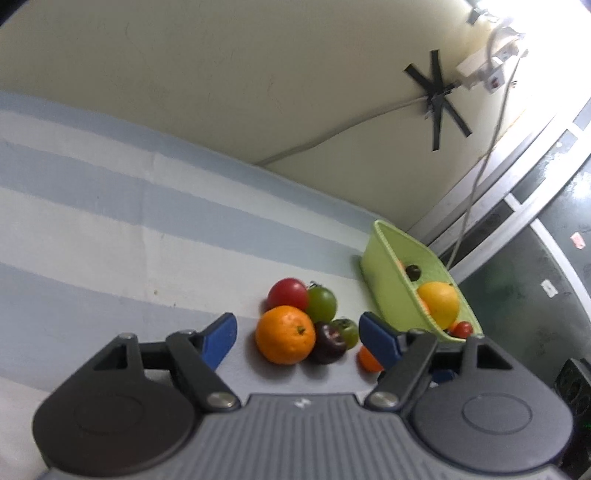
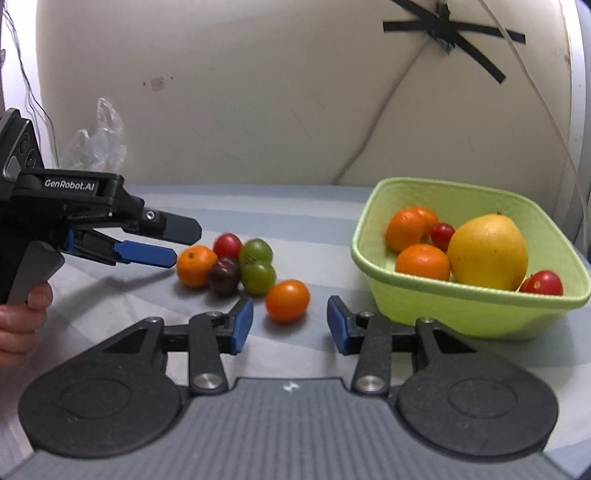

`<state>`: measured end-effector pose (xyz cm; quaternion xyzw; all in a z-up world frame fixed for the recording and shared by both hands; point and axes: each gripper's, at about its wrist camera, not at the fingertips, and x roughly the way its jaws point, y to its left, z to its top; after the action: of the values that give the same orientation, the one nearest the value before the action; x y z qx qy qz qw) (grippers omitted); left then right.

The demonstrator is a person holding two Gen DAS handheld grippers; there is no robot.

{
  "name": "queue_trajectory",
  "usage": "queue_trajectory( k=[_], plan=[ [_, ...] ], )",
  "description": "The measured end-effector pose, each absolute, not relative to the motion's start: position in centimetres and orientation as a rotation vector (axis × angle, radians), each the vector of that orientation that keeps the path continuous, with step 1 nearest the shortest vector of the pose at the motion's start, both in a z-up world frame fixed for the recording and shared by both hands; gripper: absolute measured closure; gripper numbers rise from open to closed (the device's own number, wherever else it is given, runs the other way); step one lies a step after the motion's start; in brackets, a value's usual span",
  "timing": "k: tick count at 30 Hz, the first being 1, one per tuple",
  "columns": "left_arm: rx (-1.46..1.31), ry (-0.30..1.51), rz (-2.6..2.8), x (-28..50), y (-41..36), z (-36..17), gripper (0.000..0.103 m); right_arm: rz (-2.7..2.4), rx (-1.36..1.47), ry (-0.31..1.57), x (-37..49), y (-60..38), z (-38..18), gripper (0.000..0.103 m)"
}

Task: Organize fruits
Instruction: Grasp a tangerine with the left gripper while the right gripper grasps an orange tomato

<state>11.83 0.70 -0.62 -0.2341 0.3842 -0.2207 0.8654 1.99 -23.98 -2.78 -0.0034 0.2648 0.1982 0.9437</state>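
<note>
A loose pile of fruit lies on the striped cloth: an orange (image 1: 285, 334), a red tomato (image 1: 288, 293), a green tomato (image 1: 322, 304), a dark plum (image 1: 328, 341) and a smaller green tomato (image 1: 347, 332). My left gripper (image 1: 297, 332) is open, with its blue fingers either side of the orange and not touching it. In the right wrist view the left gripper (image 2: 184, 243) comes in from the left beside the same orange (image 2: 195, 266). My right gripper (image 2: 290, 317) is open just short of an orange-coloured tomato (image 2: 287, 301). The green basket (image 2: 443, 310) holds a large yellow fruit (image 2: 487, 251), two oranges and red tomatoes.
A person's hand (image 2: 18, 325) holds the left gripper's handle at the left edge. A crumpled clear plastic bag (image 2: 96, 144) lies at the back left by the wall. Cables taped to the wall (image 2: 443, 33) hang behind the basket. The table ends just right of the basket (image 1: 391, 288).
</note>
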Motion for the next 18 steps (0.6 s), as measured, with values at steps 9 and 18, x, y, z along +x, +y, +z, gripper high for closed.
queue_trajectory(
  k=[9,18],
  plan=[
    [-0.543,0.788,-0.438,10.9,1.5,-1.5,0.067,0.426,-0.012,0.561,2.9,-23.1,-3.2,0.072],
    [-0.574,0.801,-0.512,7.2,1.2,0.0,0.068,0.460,0.030,0.516,-1.6,-23.7,-3.0,0.073]
  ],
)
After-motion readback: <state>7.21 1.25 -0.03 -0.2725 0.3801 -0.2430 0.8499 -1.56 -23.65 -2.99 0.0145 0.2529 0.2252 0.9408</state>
